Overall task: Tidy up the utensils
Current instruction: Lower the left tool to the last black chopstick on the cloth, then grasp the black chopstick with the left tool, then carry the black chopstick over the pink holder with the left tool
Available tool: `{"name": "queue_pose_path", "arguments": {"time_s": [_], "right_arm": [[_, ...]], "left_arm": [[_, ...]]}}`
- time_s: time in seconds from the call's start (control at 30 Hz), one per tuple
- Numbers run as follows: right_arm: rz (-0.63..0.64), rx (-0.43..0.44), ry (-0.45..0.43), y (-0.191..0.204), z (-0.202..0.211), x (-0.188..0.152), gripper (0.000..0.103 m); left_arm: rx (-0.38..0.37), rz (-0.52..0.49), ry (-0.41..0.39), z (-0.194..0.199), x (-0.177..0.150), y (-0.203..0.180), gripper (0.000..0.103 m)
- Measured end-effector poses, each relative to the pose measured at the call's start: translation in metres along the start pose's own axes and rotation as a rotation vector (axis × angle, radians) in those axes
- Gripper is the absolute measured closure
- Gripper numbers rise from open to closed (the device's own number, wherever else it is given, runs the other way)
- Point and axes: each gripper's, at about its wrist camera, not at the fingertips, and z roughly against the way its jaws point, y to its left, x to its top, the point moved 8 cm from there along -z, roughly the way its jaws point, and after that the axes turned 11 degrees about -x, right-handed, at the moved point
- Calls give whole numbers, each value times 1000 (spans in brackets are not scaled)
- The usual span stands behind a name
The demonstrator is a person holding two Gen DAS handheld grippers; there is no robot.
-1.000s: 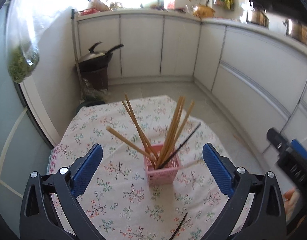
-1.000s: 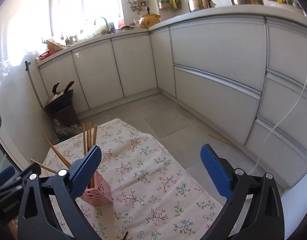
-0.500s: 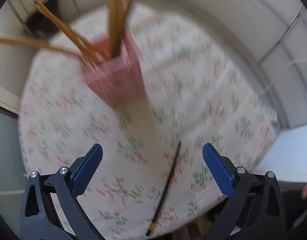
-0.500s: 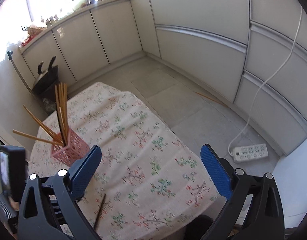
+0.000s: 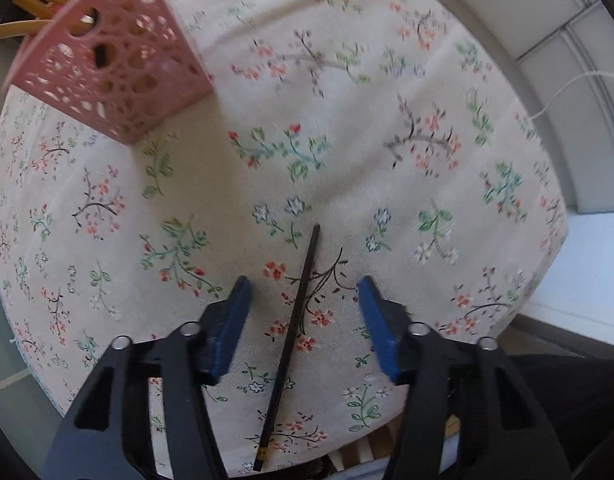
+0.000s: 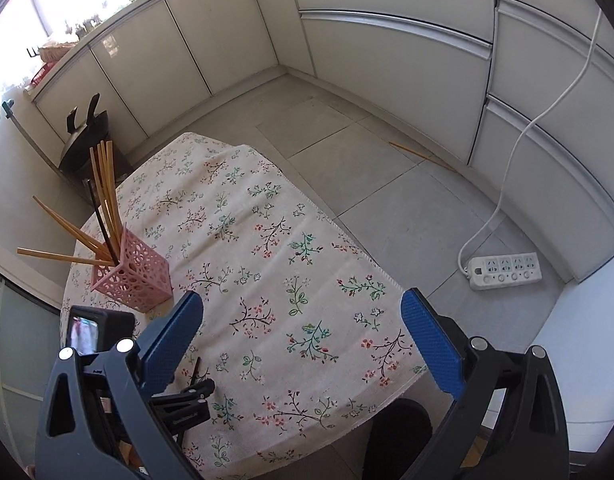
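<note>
A black chopstick [image 5: 295, 328] lies on the floral tablecloth [image 5: 347, 140] near the front edge. My left gripper [image 5: 303, 292] is partly open, low over the cloth, with the chopstick between its blue pads but not touched. A pink perforated holder [image 5: 107, 60] with several wooden chopsticks and one black one stands at the far left; it also shows in the right wrist view [image 6: 131, 276]. My right gripper [image 6: 303, 316] is open and empty, high above the table. The left gripper [image 6: 183, 396] shows there at lower left.
White kitchen cabinets [image 6: 387, 48] ring the room. A power strip [image 6: 505, 270] with its cord lies on the tiled floor at right. A loose wooden chopstick [image 6: 421, 155] lies on the floor by the cabinets. A black wok [image 6: 85, 136] sits behind the table.
My left gripper has tipped down, dropped close over the black chopstick and narrowed its jaws around it. My right gripper has risen and tilted down toward the table.
</note>
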Motion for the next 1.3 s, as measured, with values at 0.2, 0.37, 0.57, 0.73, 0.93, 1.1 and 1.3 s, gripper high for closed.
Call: {"name": "queue_pose_path", "arguments": {"time_s": [0.2,0.37,0.57,0.73,0.93,1.1,1.3], "right_arm": [[14,-19,7,1,-3,-3,7],[24,-7,55,8,-12,-12,7],[23,34,84,18,-13,-15,7],[22,64,73,26,-8,-13,7],[69,65,38,41,1,-17,7],[98,86,12,58,11,-21,6],[133,101,-52,73,28,-19,6]], "left_arm": [[33,-43,-25,-4,-6,-8,62],[33,-40,-65,-4,-17,-8,87],[-61,49,-126,2,-33,14,99],[-94,81,-248,38,-41,19,99],[-113,80,-402,88,-46,12,99],[-109,67,-537,143,-35,8,99],[-110,73,-686,192,-31,13,99]]}}
